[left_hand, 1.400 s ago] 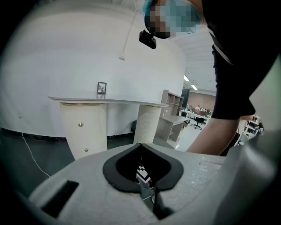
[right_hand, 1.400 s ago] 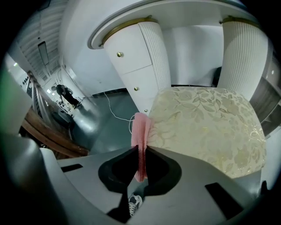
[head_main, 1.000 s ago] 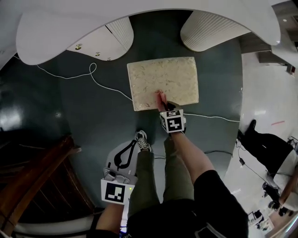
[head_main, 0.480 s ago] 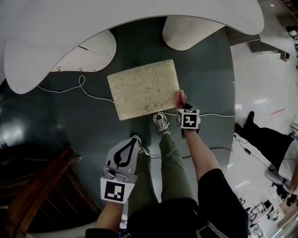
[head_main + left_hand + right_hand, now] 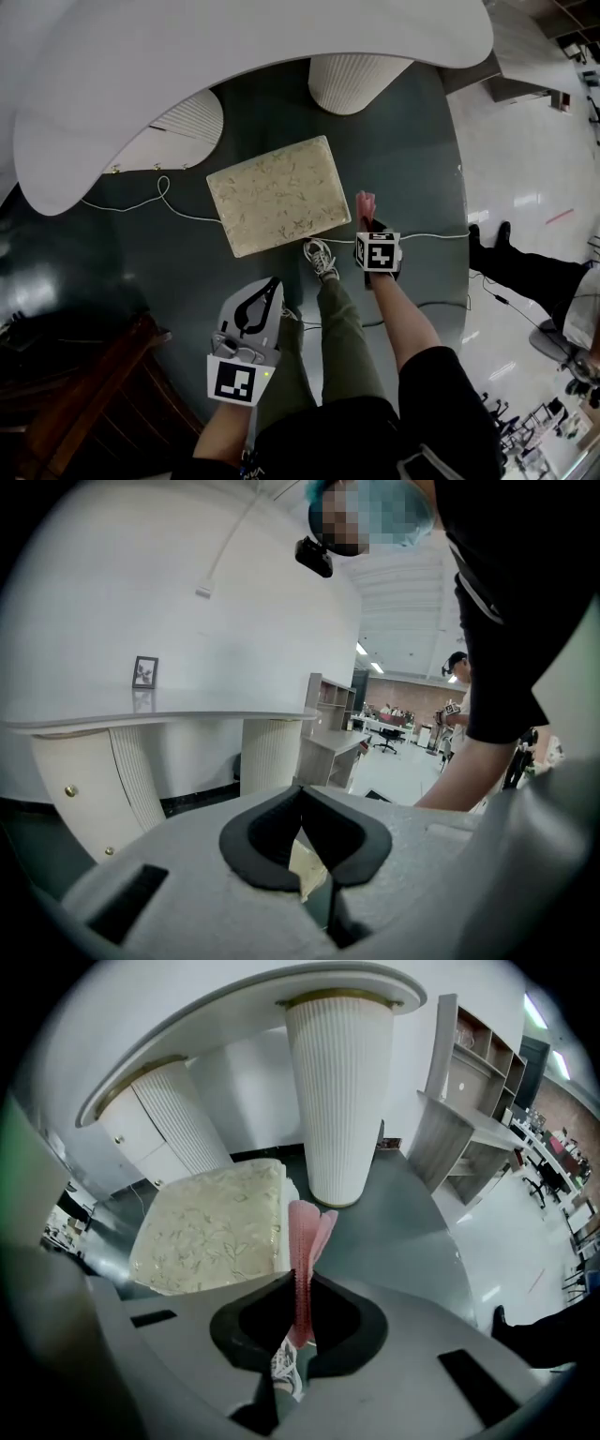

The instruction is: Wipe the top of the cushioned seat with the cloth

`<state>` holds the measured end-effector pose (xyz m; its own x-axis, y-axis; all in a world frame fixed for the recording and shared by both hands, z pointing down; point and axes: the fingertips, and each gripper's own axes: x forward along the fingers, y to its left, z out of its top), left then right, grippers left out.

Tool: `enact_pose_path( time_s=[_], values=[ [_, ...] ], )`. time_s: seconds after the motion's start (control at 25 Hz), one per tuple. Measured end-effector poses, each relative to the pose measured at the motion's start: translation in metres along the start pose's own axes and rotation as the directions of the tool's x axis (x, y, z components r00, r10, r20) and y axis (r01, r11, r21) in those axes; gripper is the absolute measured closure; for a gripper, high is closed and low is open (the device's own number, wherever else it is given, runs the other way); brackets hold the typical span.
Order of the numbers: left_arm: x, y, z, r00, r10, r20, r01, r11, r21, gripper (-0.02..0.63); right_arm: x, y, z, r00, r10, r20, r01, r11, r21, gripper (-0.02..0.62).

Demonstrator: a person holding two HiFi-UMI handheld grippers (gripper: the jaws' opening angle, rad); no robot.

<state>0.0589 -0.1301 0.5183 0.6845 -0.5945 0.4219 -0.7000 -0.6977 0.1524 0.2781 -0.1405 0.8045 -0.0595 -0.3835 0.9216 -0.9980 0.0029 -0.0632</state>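
While your right gripper [image 5: 369, 225] hangs just right of the cushioned seat [image 5: 279, 194], its jaws are clenched on the pink cloth [image 5: 304, 1241]. The cloth stands upright out of them, off the seat top and just beside the seat's right edge. In the head view only the cloth's far end shows beyond the marker cube [image 5: 378, 251], and the jaws themselves are hidden there. Your left gripper [image 5: 270, 286] sits near you, left of your leg [image 5: 342, 328], with its jaws pressed together on nothing. A pale sliver behind them is too small to name. In the right gripper view, the gripper's own body cuts off the seat's near edge.
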Motion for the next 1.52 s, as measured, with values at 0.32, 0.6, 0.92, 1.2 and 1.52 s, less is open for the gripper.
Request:
enact_pose_path(
  time_s=[0.32, 0.6, 0.92, 1.2, 1.52],
  values=[
    [-0.029, -0.004, 0.028, 1.000, -0.001, 0.023, -0.001, 0.999, 0.054, 0.589, -0.068, 0.040, 0.028, 0.987, 0.060, 0.147, -0.068, 0.997, 0.047, 0.568],
    [-0.061, 0.006, 0.048, 0.998, 0.007, 0.065, -0.012, 0.998, 0.064, 0.588, -0.141, 0.065, 0.055, 0.962, 0.061, 0.265, -0.087, 0.992, 0.090, 0.568],
    [-0.106, 0.023, 0.077, 0.988, 0.034, 0.148, -0.050, 0.993, 0.107, 0.589, -0.239, 0.095, 0.082, 0.905, 0.080, 0.417, -0.104, 0.994, 0.035, 0.568],
    [-0.153, 0.039, 0.101, 0.977, 0.044, 0.209, -0.075, 0.986, 0.147, 0.589, -0.312, 0.151, 0.095, 0.849, 0.149, 0.506, -0.140, 0.989, -0.055, 0.568],
    [-0.209, 0.046, 0.114, 0.974, 0.053, 0.219, -0.097, 0.976, 0.194, 0.588, -0.369, 0.192, 0.086, 0.808, 0.198, 0.555, -0.169, 0.980, -0.104, 0.568]
  ],
)
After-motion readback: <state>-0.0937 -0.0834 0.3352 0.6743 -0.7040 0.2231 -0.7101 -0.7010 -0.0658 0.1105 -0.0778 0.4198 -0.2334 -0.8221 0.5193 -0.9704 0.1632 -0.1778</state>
